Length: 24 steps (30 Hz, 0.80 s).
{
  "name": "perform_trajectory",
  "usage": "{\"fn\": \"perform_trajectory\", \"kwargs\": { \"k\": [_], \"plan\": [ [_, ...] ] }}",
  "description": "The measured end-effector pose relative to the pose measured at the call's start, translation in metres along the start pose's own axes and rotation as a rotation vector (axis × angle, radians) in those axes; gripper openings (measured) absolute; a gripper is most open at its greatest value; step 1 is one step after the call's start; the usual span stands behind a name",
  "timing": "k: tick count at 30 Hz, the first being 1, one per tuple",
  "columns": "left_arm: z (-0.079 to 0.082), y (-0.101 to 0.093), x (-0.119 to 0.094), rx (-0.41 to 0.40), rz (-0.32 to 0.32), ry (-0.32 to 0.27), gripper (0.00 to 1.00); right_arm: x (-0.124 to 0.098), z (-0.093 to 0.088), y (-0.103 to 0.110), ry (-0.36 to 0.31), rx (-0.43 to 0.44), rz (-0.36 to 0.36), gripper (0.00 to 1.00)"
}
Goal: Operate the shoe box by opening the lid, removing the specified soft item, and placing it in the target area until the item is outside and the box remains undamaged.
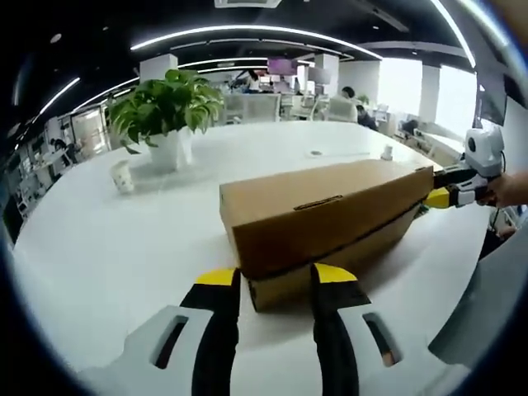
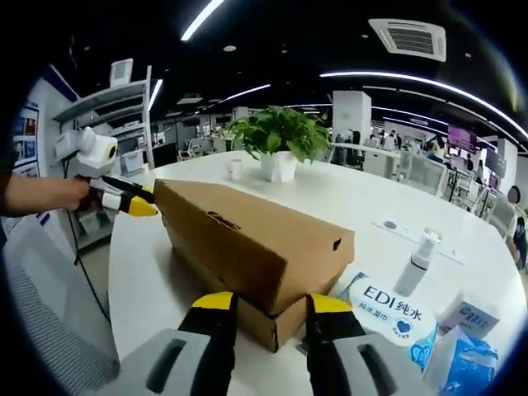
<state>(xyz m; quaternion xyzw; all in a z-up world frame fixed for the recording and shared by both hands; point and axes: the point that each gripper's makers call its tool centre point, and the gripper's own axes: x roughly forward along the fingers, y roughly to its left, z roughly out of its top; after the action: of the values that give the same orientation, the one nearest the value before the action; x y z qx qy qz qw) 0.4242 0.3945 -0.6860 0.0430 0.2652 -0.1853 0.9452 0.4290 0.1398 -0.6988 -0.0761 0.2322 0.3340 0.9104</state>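
The shoe box is a long brown cardboard box lying on the white counter, its lid seated on the base with a thin dark gap showing along the lower edge. In the left gripper view it fills the centre, running from the lower middle toward the right edge; in the right gripper view it runs from the lower middle up toward the left.

The left tool rises from the bottom of its view with its two yellow-tipped jaws apart, straddling the near end of the box at the lower corner; the tips sit right at the cardboard, though whether they touch it I cannot tell. It holds nothing. The same tool appears at the left of the right gripper view, at the far end of the box, held by a hand.

The right tool stands likewise at the bottom of its view, jaws apart on either side of the box's near end, gripping nothing. In the left gripper view it shows at the right edge, its yellow tip against the far end of the box.

Beyond the box, a potted plant in a white pot stands in the upper left of the left gripper view, with a small paper cup beside it. In the lower right of the right gripper view lie a round pack of wipes and a white bottle.
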Motion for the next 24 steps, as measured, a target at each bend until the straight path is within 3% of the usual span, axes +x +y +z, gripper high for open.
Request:
{"fn": "perform_trajectory", "kwargs": {
  "k": [13,24],
  "plan": [
    [-0.005,0.005,0.006,0.002,0.004,0.009,0.32,0.006,-0.012,0.004,0.038,-0.039,0.009,0.32],
    [-0.003,0.005,0.009,0.017,-0.008,0.009,0.32,0.005,-0.009,0.003,0.025,-0.022,0.009,0.31]
  ]
}}
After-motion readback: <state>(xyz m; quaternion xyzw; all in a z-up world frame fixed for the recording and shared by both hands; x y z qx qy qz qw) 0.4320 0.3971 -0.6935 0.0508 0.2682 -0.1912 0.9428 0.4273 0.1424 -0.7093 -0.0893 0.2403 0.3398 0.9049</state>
